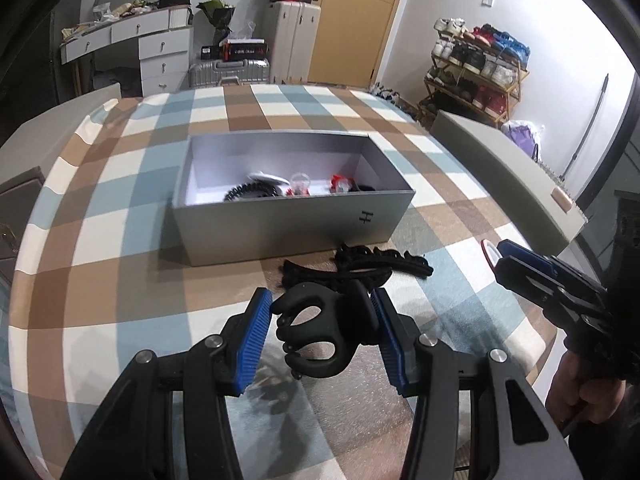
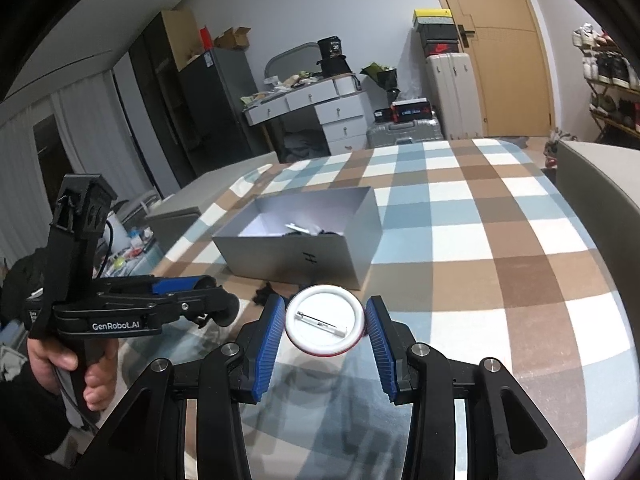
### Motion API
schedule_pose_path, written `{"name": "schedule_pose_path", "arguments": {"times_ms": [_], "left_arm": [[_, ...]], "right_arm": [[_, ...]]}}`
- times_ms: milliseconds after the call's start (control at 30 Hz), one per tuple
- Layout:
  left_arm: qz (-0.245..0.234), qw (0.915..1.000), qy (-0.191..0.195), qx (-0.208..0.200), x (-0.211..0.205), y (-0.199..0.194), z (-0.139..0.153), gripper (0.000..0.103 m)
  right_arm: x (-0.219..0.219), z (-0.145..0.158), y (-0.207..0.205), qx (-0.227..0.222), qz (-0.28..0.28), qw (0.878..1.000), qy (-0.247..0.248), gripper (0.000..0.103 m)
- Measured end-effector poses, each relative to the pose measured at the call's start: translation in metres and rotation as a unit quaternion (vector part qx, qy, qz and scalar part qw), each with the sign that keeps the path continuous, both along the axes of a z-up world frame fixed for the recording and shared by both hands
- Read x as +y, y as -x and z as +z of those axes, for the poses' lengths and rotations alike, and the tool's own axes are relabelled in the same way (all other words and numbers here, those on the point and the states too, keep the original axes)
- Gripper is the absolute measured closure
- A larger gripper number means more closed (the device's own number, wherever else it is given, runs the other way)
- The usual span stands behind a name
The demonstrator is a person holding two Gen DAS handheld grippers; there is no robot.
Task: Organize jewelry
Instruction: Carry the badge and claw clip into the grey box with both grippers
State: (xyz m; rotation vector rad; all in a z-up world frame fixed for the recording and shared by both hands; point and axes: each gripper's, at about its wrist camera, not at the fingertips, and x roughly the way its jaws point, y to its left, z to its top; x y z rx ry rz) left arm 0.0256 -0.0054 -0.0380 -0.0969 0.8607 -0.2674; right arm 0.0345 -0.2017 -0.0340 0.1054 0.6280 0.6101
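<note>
My left gripper [image 1: 320,316] is shut on a black hair claw clip [image 1: 320,332] and holds it above the checked tablecloth, in front of the grey box [image 1: 296,232]. Black hair ties and another black clip [image 1: 360,268] lie on the cloth between the gripper and the box. The box holds several pieces, among them red and white ones [image 1: 300,186]. My right gripper [image 2: 326,320] is shut on a round white pin badge [image 2: 326,326], pin side towards the camera, held above the cloth in front of the box [image 2: 304,256]. The right gripper also shows in the left wrist view [image 1: 500,256].
The checked tablecloth [image 1: 120,200] covers the table. Grey chair backs stand at the right [image 1: 500,168] and the left [image 2: 176,212]. Behind are a white dresser [image 1: 160,52], suitcases [image 1: 296,40], a wooden door [image 2: 504,60] and a shoe rack [image 1: 476,68].
</note>
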Motion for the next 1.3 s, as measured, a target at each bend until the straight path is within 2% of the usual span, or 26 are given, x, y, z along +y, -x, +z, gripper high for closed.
{"name": "schedule_pose_path", "arguments": {"times_ms": [367, 600, 733, 1300], "left_arm": [[0.011, 0.9984, 0.014, -0.054, 0.022, -0.001, 0.031, 0.058], [0.019, 0.9967, 0.022, -0.075, 0.038, -0.013, 0.041, 0.058], [0.022, 0.9956, 0.029, -0.086, 0.043, -0.027, 0.044, 0.058], [0.009, 0.9963, 0.054, -0.067, 0.043, -0.087, 0.030, 0.058]], "right_arm": [[0.028, 0.023, -0.011, -0.001, 0.028, 0.999, -0.024, 0.062], [0.055, 0.041, -0.025, -0.028, 0.047, 0.998, -0.029, 0.062], [0.064, 0.044, -0.042, -0.028, 0.042, 0.998, -0.028, 0.062], [0.080, 0.040, -0.112, -0.012, 0.044, 0.998, -0.037, 0.062]]}}
